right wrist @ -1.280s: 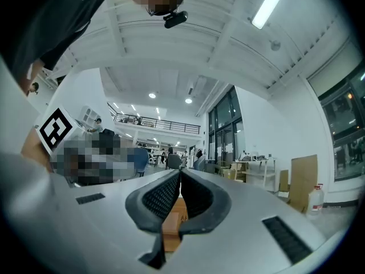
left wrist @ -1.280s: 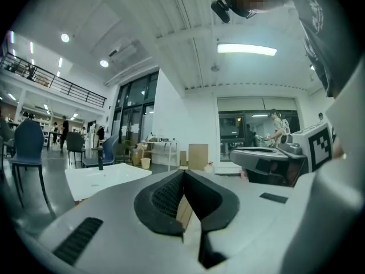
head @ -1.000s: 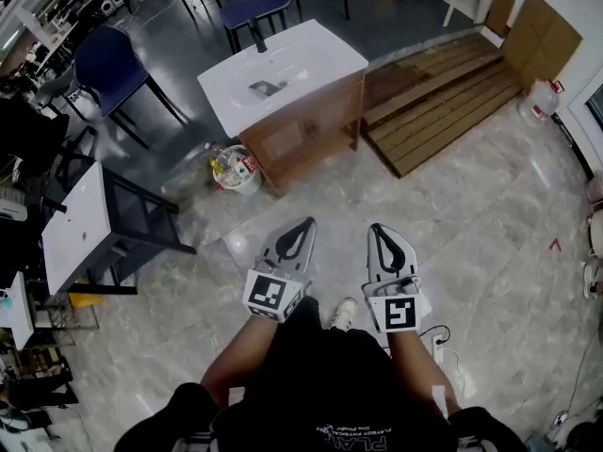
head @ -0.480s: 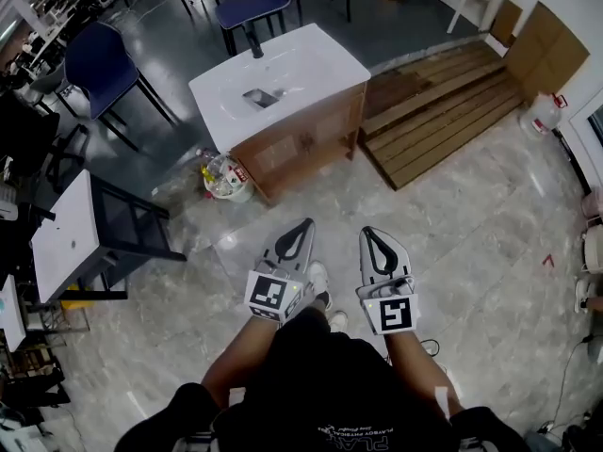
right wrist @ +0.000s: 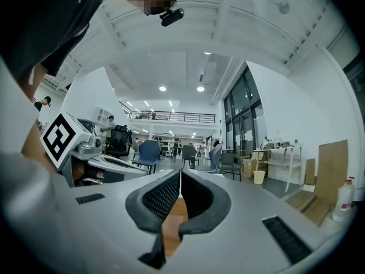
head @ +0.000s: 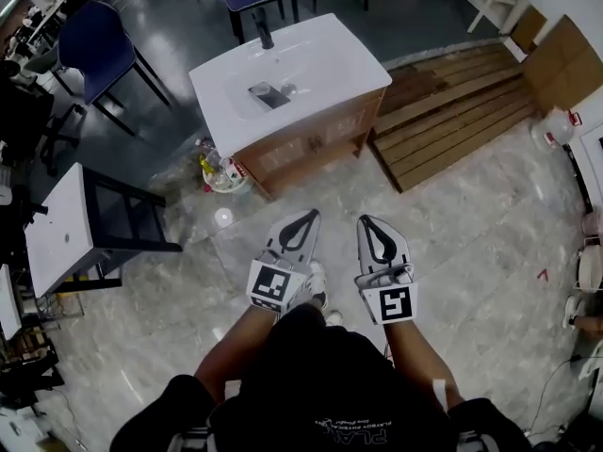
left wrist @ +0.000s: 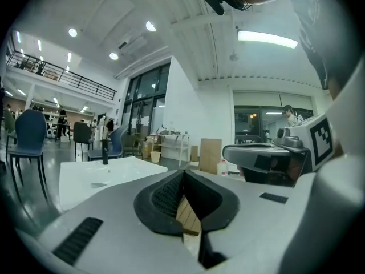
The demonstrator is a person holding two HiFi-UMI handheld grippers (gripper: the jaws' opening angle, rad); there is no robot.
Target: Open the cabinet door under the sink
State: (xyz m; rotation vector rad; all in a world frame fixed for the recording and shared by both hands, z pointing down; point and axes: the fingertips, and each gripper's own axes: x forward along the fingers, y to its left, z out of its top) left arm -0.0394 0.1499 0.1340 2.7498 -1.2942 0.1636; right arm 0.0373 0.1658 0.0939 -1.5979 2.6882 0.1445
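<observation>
The sink cabinet stands ahead of me on the marble floor. It has a white basin top (head: 311, 69) with a black faucet (head: 263, 32) and a wooden front (head: 316, 144) whose doors are closed. My left gripper (head: 306, 217) and right gripper (head: 367, 222) are held side by side, level, short of the cabinet and pointing at it. Both are shut with nothing between the pads. In the left gripper view the shut gripper (left wrist: 183, 173) aims past the white top (left wrist: 97, 178). The right gripper (right wrist: 180, 173) shows wood through the gap under its shut pads.
A bucket of bottles (head: 221, 172) sits at the cabinet's left corner. A wooden pallet (head: 452, 111) lies to its right. A second white-topped black stand (head: 66, 229) is at left, blue chairs (head: 94, 45) behind it. Cardboard (head: 565, 59) leans at far right.
I have walked closer to the sink cabinet, which now sits nearer and more centred in the head view. Both grippers moved forward with me and stayed shut.
</observation>
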